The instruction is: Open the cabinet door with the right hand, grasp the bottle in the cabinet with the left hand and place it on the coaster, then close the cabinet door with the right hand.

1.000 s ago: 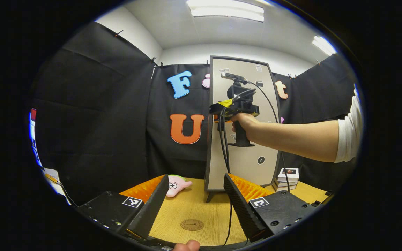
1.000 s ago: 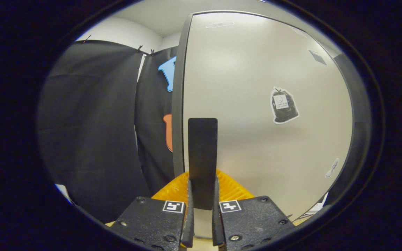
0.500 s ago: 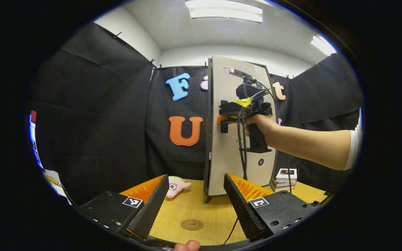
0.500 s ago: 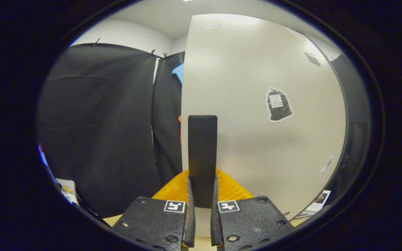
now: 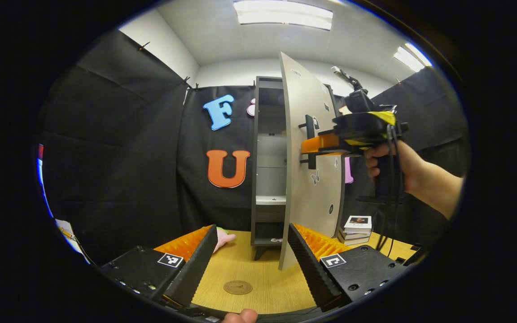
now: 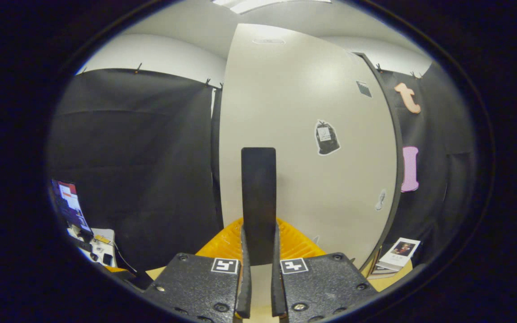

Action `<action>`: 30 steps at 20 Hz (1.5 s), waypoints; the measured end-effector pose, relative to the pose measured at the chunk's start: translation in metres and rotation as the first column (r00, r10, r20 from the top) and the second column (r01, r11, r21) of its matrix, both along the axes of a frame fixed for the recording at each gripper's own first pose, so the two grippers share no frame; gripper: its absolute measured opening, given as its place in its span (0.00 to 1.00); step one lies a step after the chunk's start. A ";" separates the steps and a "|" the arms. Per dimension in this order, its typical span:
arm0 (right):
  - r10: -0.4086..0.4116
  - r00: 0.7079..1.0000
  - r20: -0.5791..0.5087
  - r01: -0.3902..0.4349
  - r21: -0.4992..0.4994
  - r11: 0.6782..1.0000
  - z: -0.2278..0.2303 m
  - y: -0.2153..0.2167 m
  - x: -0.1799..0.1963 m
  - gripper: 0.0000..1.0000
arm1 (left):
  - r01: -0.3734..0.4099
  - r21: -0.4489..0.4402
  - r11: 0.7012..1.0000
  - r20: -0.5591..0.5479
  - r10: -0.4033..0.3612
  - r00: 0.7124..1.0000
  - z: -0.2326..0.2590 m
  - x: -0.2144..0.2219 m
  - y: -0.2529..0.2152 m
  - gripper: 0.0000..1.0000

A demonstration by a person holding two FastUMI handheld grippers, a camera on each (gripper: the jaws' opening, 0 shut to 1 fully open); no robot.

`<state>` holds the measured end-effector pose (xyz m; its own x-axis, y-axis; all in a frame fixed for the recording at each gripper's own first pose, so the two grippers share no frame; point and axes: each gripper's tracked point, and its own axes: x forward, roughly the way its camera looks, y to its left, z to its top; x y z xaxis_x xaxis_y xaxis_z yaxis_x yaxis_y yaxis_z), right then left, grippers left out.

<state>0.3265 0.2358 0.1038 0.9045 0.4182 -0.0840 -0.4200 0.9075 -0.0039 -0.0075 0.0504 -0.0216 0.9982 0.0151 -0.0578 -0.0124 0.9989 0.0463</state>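
Straight ahead of the spread left tongs (image 5: 249,264) stands the tall grey cabinet (image 5: 267,161), open (bottle unseen), right tongs (image 6: 258,269) pinching its upright black door handle (image 6: 258,202).

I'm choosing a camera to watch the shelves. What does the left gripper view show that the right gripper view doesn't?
Left gripper view: the open cabinet shelves, the coaster, a pink plush toy, the open left gripper.
Right gripper view: the door front up close, a screen far left.
Both: the right gripper shut on the handle, stacked books.
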 end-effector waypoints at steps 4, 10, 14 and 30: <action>-0.025 1.000 0.003 0.025 0.003 1.000 0.000 -0.016 -0.009 0.21 | 0.038 -0.016 0.999 0.002 -0.038 0.999 -0.001 0.001 -0.017 0.95; -0.150 0.988 0.021 0.151 -0.010 0.989 0.002 -0.046 -0.011 0.20 | 0.103 -0.013 0.995 0.002 -0.103 0.995 -0.003 0.003 -0.042 0.95; -0.232 0.973 0.017 0.232 0.005 0.973 0.002 -0.063 -0.015 0.16 | 0.137 -0.024 0.990 -0.008 -0.137 0.991 -0.005 0.005 -0.058 0.95; -0.399 0.917 0.022 0.399 0.015 0.917 0.006 -0.116 -0.020 0.04 | 0.115 -0.015 0.993 -0.022 -0.115 0.993 -0.011 0.003 -0.059 0.95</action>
<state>0.3062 0.1194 0.1102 0.9981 0.0226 -0.0582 -0.0226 0.9997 0.0005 -0.0041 -0.0090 -0.0321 0.9917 -0.1005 -0.0800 0.1032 0.9942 0.0312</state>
